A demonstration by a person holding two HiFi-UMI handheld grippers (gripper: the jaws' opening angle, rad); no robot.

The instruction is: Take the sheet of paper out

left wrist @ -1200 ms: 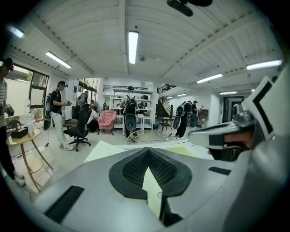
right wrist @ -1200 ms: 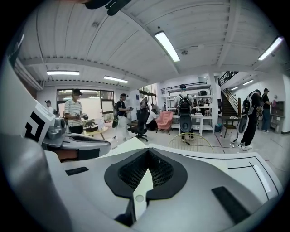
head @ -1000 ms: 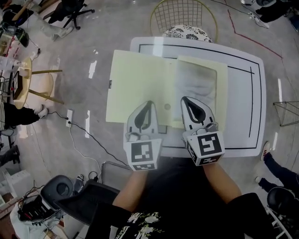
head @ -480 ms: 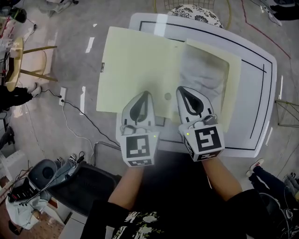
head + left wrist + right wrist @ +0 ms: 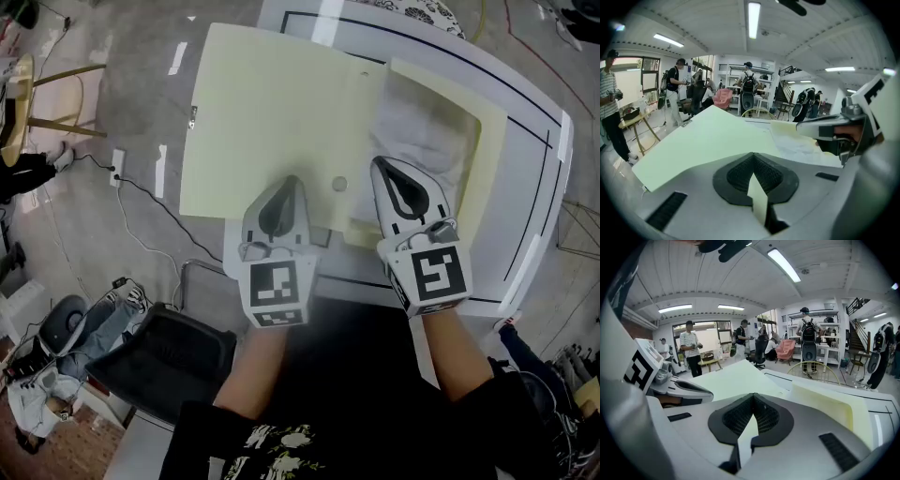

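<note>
Status: folder (image 5: 272, 112) lies open on tabletop (image 5: 530, 178), left cover overhanging tabletop's left edge. Your left gripper (image 5: 285, 190) is clamped on cover's near edge, pale yellow card pinched between jaws. Your right gripper (image 5: 385, 176) is likewise closed on near edge of folder's right half. Sheet of paper (image 5: 422, 131) (white, creased) not yet out: lies in right half, inside yellow border. Remaining, by judgement: free one gripper, grip sheet, withdraw.

No legible text, brand, number. Only square code patterns on cubes of left gripper (image 5: 292, 183), right gripper (image 5: 379, 165).
</note>
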